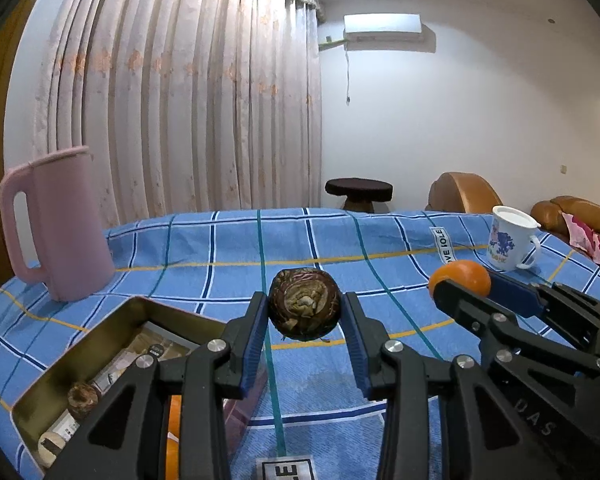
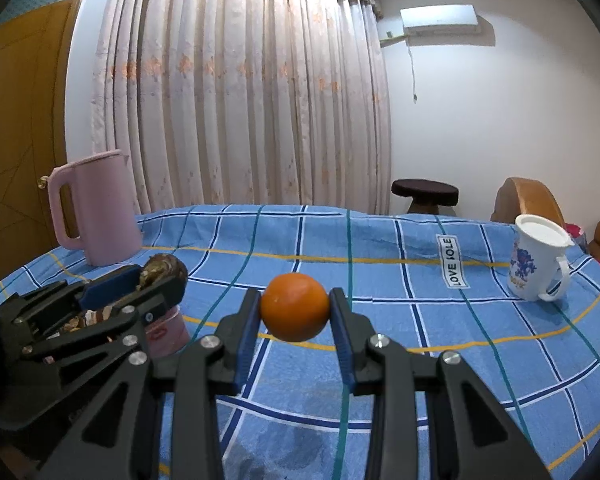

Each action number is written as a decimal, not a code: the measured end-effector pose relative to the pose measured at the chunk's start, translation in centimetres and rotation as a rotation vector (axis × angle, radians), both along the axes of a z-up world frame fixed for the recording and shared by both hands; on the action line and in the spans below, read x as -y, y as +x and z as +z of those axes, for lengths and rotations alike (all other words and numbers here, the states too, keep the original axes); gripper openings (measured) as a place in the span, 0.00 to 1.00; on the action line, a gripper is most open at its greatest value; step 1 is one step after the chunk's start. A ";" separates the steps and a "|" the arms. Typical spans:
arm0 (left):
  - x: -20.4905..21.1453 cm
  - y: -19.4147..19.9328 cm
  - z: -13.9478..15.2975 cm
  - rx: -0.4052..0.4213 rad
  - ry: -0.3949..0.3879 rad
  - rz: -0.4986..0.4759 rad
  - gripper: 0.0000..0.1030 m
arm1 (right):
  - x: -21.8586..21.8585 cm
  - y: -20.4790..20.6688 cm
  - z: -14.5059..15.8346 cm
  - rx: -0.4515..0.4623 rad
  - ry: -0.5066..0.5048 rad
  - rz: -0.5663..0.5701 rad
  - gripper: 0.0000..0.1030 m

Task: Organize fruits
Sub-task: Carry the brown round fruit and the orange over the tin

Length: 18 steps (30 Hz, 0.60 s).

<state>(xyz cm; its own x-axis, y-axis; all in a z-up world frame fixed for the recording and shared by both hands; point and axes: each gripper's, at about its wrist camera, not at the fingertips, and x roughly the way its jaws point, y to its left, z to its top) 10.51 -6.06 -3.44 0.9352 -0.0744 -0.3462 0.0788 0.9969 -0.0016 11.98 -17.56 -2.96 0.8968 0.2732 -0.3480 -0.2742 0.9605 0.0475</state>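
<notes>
My left gripper (image 1: 305, 312) is shut on a dark brown wrinkled fruit (image 1: 304, 304) and holds it above the blue checked tablecloth. My right gripper (image 2: 294, 308) is shut on an orange (image 2: 294, 307), also held above the cloth. In the left wrist view the right gripper (image 1: 462, 290) and the orange (image 1: 462, 278) show at the right. In the right wrist view the left gripper (image 2: 156, 280) and the brown fruit (image 2: 162, 274) show at the left. A brass-coloured tin box (image 1: 52, 384) at lower left holds a small brown fruit (image 1: 83, 400) and part of an orange (image 1: 174, 436).
A pink jug (image 1: 64, 224) stands at the far left of the table. A white printed mug (image 1: 510, 240) stands at the far right. Beyond the table are a curtain, a dark stool (image 1: 358, 190) and brown sofas.
</notes>
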 end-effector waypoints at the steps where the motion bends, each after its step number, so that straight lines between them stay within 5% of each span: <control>1: 0.1 -0.2 0.0 0.007 0.006 -0.001 0.38 | -0.1 -0.2 0.0 0.006 -0.004 0.000 0.36; 18: -0.8 -1.3 0.2 0.012 -0.021 0.019 0.38 | -0.6 -1.8 0.2 0.051 -0.026 0.010 0.36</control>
<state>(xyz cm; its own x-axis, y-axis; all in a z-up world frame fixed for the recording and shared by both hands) 9.25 -5.30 -3.29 0.9405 -0.0639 -0.3336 0.0599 0.9980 -0.0221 10.17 -16.93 -2.75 0.9107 0.2742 -0.3088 -0.2856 0.9583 0.0087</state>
